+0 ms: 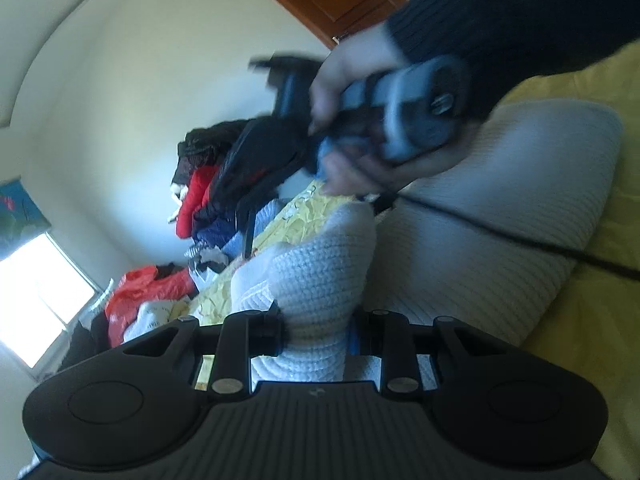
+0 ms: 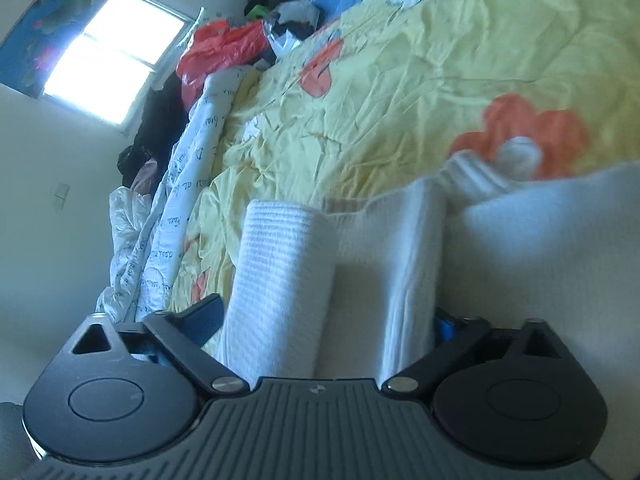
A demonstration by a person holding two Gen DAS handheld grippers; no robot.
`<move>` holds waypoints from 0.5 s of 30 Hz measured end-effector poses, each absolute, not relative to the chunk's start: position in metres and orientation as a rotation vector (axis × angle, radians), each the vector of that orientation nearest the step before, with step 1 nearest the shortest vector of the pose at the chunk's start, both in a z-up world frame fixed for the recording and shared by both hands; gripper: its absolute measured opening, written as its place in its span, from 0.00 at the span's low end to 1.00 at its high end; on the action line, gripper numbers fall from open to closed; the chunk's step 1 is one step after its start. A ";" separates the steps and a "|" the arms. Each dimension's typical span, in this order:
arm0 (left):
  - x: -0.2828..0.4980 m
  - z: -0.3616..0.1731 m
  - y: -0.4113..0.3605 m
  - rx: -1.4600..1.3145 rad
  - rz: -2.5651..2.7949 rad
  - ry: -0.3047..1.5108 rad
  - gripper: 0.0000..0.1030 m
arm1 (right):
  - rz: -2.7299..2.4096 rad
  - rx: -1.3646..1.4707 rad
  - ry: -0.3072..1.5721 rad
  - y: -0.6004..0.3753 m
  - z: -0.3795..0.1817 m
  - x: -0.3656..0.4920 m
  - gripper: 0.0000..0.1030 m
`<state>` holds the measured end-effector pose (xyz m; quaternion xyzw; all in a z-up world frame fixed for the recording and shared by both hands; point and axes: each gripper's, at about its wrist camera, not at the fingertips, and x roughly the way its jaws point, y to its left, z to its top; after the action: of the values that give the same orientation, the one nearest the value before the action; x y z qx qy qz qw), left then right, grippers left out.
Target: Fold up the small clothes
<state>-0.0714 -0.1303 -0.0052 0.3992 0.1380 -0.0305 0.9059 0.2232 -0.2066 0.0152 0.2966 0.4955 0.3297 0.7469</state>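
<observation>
Bare yellow bedspread (image 2: 440,60) ahead lies open; clothes pile (image 2: 288,12) blocks its far edge.

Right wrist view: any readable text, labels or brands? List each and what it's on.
White quilt with handwriting-style print: cursive script runs along it, too small and blurred to read.
Tool housing: a small pale emblem, no letters legible.
Blue poster by the window: flowers only, no text visible.
Nothing else carries writing.

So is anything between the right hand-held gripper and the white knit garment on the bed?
Nothing visible. The white knit garment already lies between the open jaws of the right hand-held gripper, on the yellow flowered bedspread.
</observation>
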 end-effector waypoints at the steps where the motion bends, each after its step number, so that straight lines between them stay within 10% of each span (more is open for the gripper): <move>1: -0.072 -0.007 -0.130 0.836 -0.067 0.276 0.27 | 0.727 0.646 1.094 -0.201 0.013 0.226 0.70; 3: -0.073 -0.010 -0.130 0.864 -0.067 0.263 0.27 | 0.722 0.582 1.103 -0.195 0.010 0.228 0.40; 6: -0.073 -0.007 -0.132 0.861 -0.075 0.256 0.27 | 0.772 0.522 1.048 -0.198 0.015 0.223 0.24; 15: -0.082 0.041 -0.189 0.760 -0.223 0.146 0.26 | 0.817 0.392 0.873 -0.282 0.084 0.210 0.22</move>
<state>-0.0819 -0.1895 0.0408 0.3697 0.0709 -0.1084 0.9201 0.2102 -0.2817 0.0836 0.1832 0.4082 0.3823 0.8085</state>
